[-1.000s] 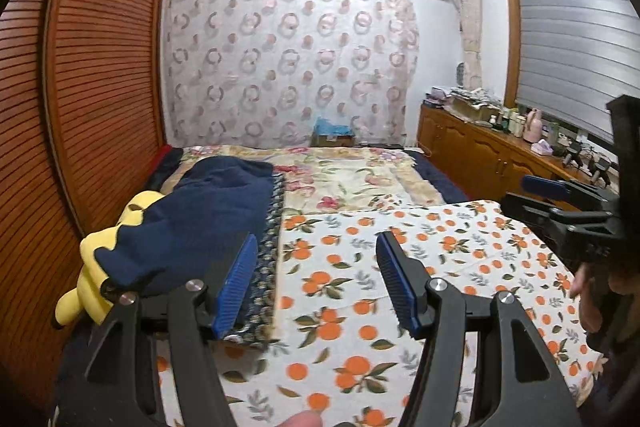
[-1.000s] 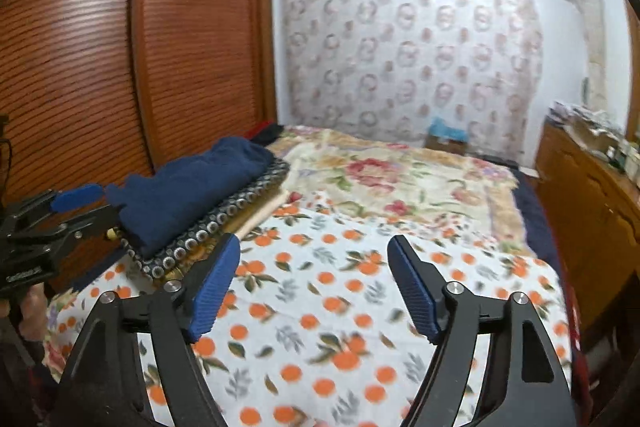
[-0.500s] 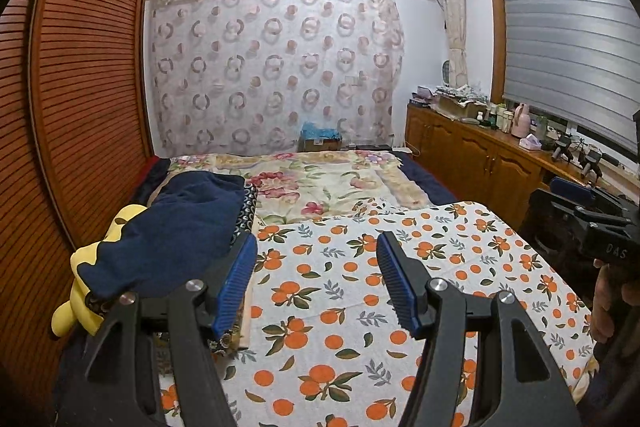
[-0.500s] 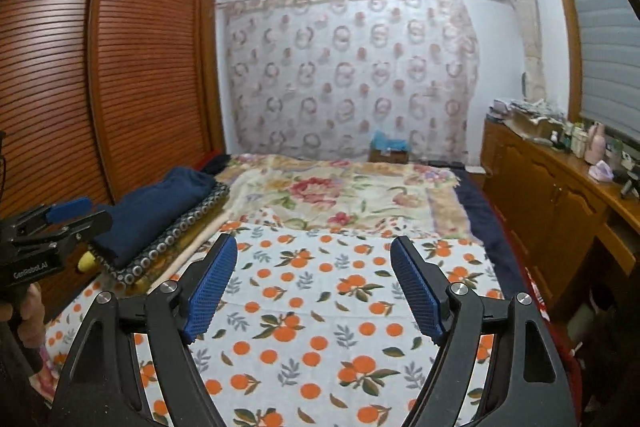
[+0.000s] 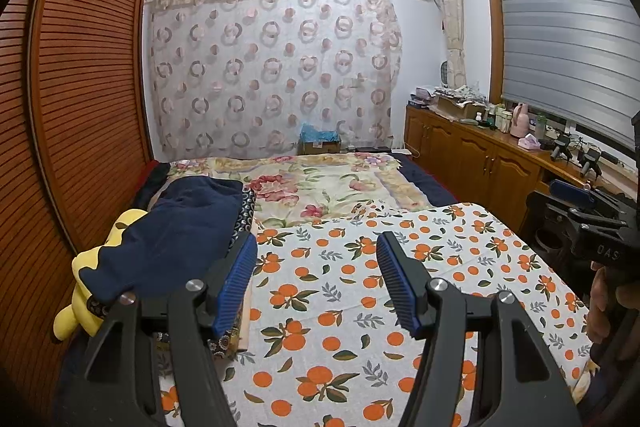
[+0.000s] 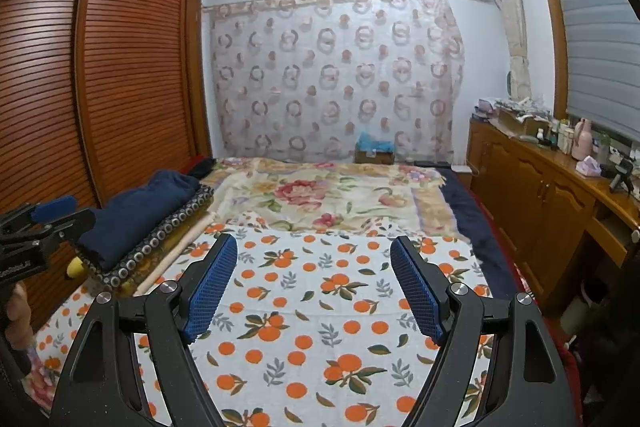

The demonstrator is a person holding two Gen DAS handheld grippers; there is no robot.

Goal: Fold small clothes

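1. Wardrobe doors [image 6: 120,87] of slatted wood fill your 9 o'clock side; a ring-patterned curtain [image 5: 272,75] hangs at 12.
2. Orange-print sheet [image 5: 340,287] covers the near bed.
3. Folded navy garment [image 5: 180,231] lies at 10 o'clock on a patterned cushion.
4. Your left gripper [image 5: 316,283] and right gripper [image 6: 312,283] hover with fingers spread, holding nothing.

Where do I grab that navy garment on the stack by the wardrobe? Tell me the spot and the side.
Grip the near, bunched end of the navy garment, where it overhangs the patterned folded fabric beneath. Likely best with the left gripper, coming low from the orange-print side: the wardrobe blocks the far side, and the thick fold gives its open jaws something to pinch.
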